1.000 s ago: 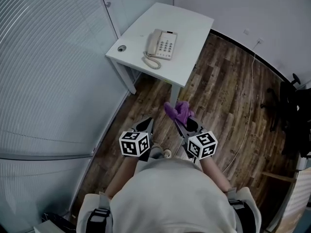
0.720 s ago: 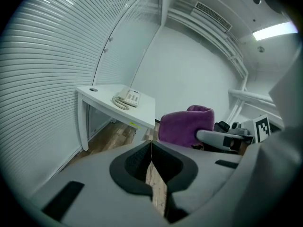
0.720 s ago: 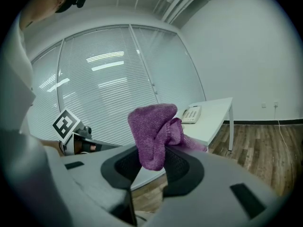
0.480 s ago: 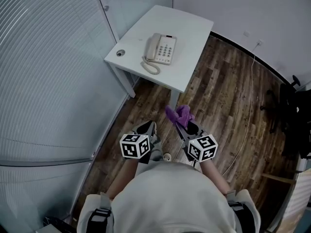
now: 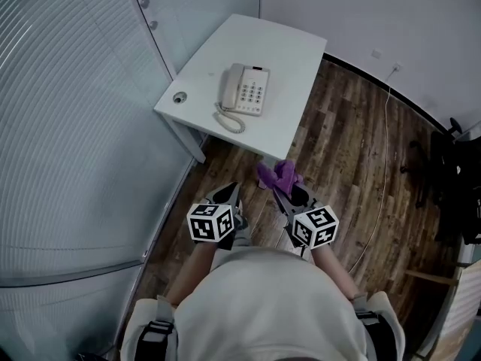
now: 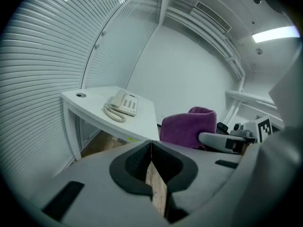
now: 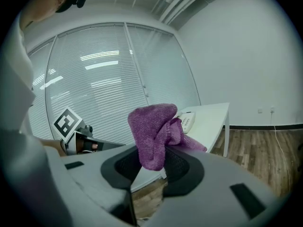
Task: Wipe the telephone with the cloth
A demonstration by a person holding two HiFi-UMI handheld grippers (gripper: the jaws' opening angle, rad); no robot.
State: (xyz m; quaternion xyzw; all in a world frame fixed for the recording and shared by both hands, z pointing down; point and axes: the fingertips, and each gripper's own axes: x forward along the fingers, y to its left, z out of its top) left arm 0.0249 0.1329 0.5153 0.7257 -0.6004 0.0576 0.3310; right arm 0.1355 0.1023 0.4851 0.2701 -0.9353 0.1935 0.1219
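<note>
The wooden floor and the blind-covered glass wall are filling most of the head view. The white bench is sitting in the corner between that wall and a plain one. Over the last second the bench has been sliding closer to the person in that view. Its near edge is now lying just beyond the cloth, where a strip of floor was showing before. I am reading that as the walk-up drawing to an end: wiping is not yet beginning, and the cloth is still waiting to be carried over the bench top to the telephone.

The telephone is resting on the bench, towards the glass-wall side. Its handset is lying in the cradle, the coiled cord is curling at its near end, and nothing is touching it. The purple cloth is bunching up out of the right tongs, which are clenching its lower fold, well short of the telephone. The left tongs are pressing together with nothing between them.

Both forearms are reaching forward side by side from the person's waist, with the tongs pointing towards the bench and dipping a little below level — neither pair seems to be over the bench top yet.
</note>
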